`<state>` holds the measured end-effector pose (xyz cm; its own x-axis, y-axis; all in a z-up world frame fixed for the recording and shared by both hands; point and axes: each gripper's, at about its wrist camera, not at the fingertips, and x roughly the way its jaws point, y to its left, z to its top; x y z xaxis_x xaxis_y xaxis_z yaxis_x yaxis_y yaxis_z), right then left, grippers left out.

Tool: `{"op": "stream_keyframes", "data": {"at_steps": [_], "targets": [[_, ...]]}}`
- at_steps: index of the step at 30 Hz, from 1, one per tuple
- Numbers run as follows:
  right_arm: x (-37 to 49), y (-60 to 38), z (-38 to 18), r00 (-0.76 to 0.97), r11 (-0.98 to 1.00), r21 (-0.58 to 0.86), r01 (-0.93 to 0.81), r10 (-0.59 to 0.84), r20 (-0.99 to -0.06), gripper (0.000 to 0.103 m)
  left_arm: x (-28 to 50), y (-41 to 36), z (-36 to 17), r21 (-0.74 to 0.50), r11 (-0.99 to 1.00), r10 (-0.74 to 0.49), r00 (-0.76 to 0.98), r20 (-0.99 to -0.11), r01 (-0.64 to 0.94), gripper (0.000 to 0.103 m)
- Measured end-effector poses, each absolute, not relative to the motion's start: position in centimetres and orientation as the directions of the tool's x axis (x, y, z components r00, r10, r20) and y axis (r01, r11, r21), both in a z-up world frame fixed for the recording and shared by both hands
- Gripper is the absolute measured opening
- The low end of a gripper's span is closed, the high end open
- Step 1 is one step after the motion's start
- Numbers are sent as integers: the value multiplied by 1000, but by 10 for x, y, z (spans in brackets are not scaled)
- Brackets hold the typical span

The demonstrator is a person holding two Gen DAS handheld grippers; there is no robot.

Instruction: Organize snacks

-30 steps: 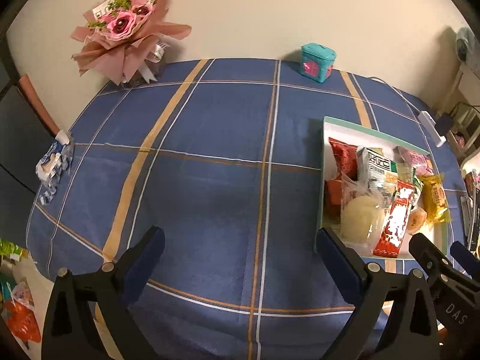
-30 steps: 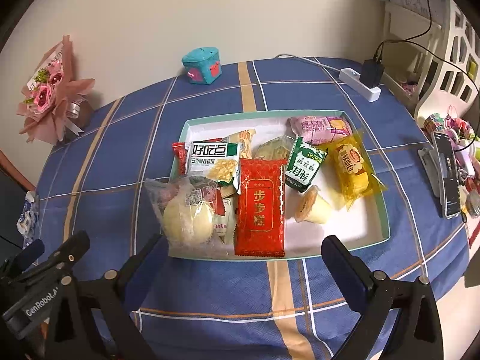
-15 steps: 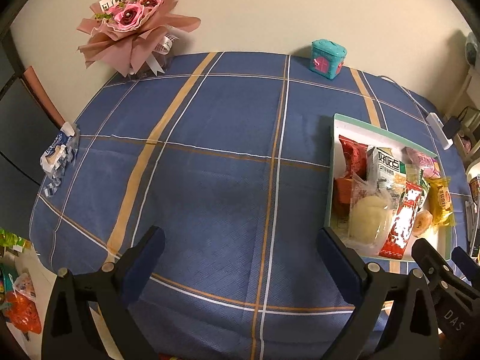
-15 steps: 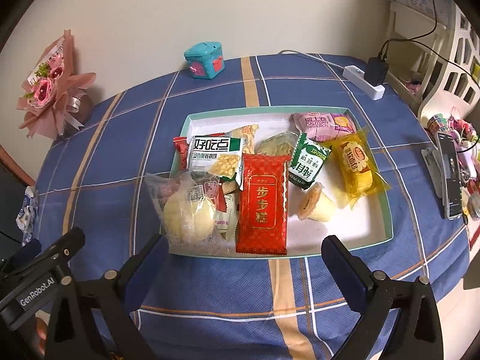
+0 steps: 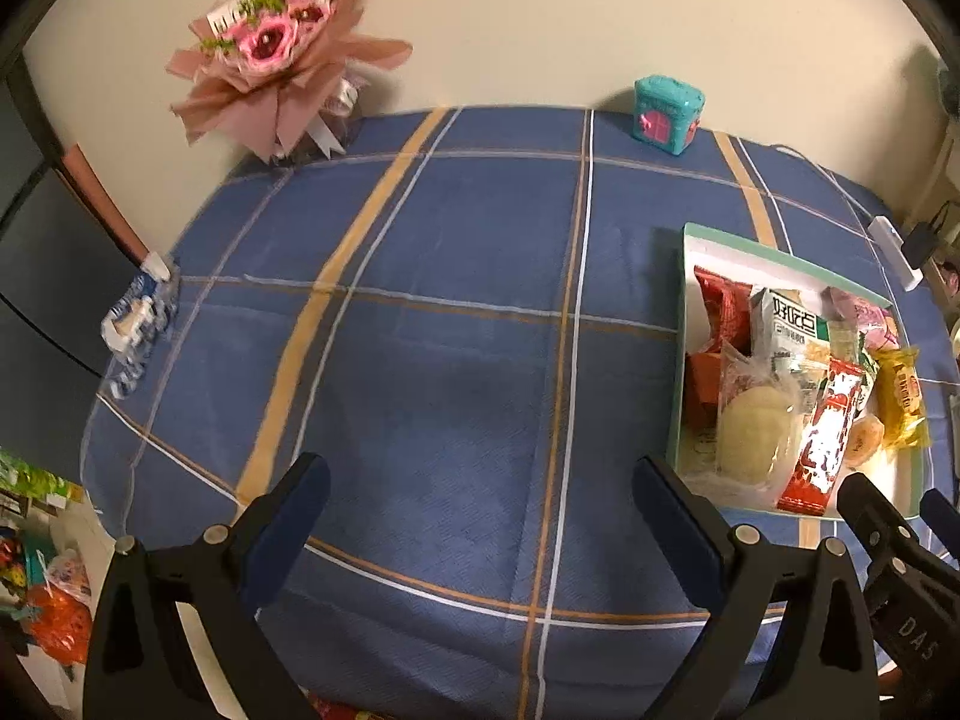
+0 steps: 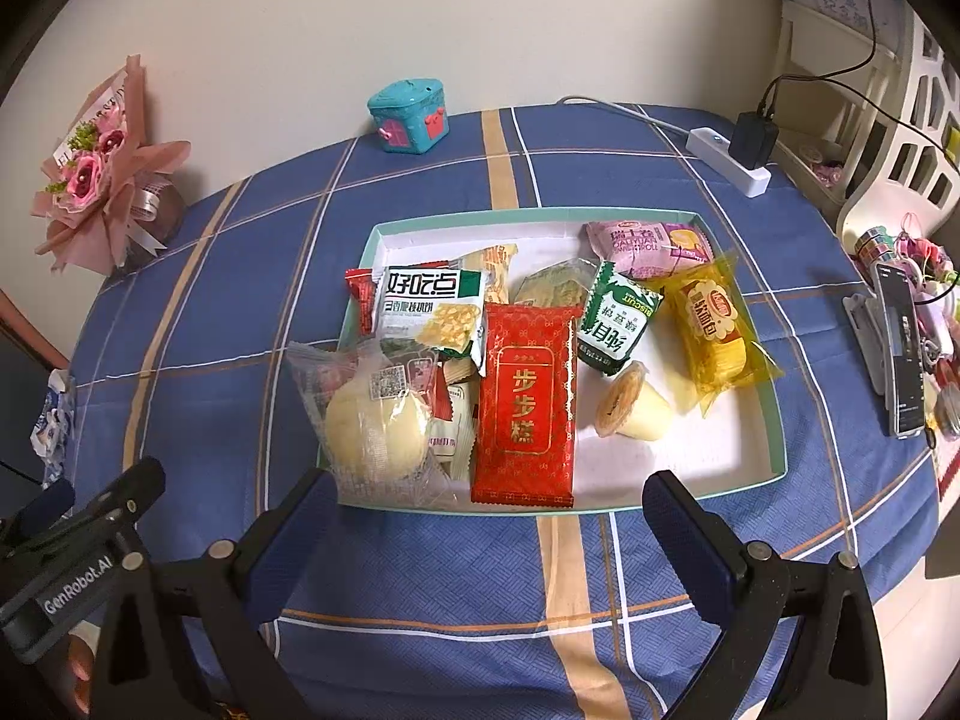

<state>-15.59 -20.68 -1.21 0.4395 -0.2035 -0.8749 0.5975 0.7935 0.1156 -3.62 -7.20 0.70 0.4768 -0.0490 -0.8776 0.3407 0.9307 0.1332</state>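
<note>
Two claws hang above the blue checked surface (image 5: 456,312), both spread wide with nothing between their fingers. The left claw (image 5: 480,516) is over bare cloth; the tray (image 5: 681,360) of snacks lies ahead of it to the right, just past its right finger, and the right claw's dark body shows at the far right edge of that view. Far ahead and left of the left claw a pink bouquet (image 5: 282,60) stands against the wall, and far ahead right of centre sits a teal box (image 5: 666,114). A crumpled blue-and-white wrapper (image 5: 135,324) lies at the surface's left edge.

The right claw (image 6: 489,525) hovers just short of the tray's (image 6: 774,414) near rim. Straight ahead between its fingers lies a red packet (image 6: 525,402), long side pointing away. Left of that, beside the left finger, a clear bag with a pale bun (image 6: 375,426) overhangs the tray's near left corner. Beyond the bun a white-and-green cracker packet (image 6: 432,312) rests on other packets. Right of the red packet are a small green-and-white biscuit pack (image 6: 618,318), a jelly cup (image 6: 630,408) on its side, and a yellow cake pack (image 6: 711,330); a pink roll pack (image 6: 648,243) lies at the far right corner. A power strip (image 6: 729,159) sits far ahead to the right, and a phone (image 6: 900,348) lies off to the right.
</note>
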Motion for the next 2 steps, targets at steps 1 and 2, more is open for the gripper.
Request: {"op": "stream_keyframes", "data": {"at_steps": [1, 2], "targets": [[-156, -207, -12, 440, 793, 115, 598, -204, -875, 103, -37, -72, 9, 130, 931, -56, 484, -873, 341, 101], [-156, -207, -12, 440, 793, 115, 598, -204, -875, 103, -37, -71, 9, 124, 932, -61, 485, -873, 341, 101]]}}
